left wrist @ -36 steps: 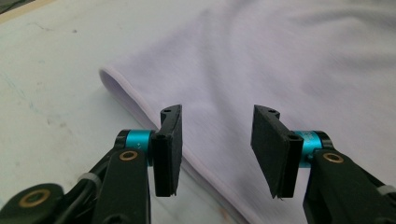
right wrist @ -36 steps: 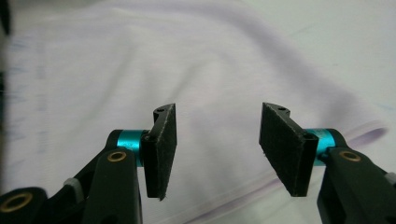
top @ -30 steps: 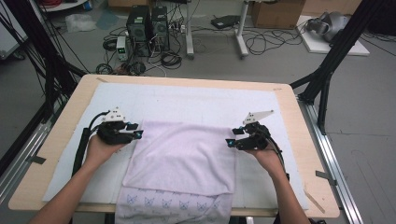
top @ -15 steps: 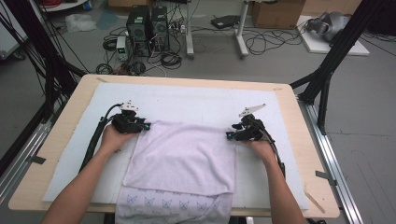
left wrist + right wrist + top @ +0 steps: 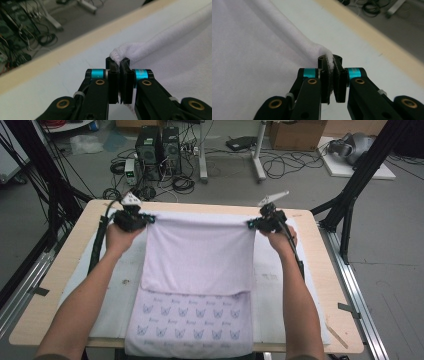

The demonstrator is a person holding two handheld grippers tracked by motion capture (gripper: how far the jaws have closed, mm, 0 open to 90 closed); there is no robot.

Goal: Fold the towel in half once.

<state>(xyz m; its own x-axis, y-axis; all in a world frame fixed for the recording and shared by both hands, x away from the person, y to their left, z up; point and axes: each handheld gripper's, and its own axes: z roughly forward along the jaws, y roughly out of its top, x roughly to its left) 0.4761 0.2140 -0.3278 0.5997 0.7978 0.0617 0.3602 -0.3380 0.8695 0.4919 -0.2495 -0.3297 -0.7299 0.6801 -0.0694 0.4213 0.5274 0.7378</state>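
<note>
Two corners of the pale towel (image 5: 199, 255) are pinched and stretched along the table's (image 5: 60, 270) far edge. Its butterfly-printed end reaches the near edge. Left gripper (image 5: 131, 218) and right gripper (image 5: 263, 222) each clamp a corner, over the white mat (image 5: 272, 285).

mat (image 5: 120, 285) bare left and right | towel (image 5: 200, 255) covers centre

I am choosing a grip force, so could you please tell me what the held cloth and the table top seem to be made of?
The cloth looks like soft terry or fleece, matt pale lilac: its pinched corner shows a fuzzy nap and it drapes limply. The table top seems to be light wood or plywood, smooth, judging by its tan bare rim.
</note>
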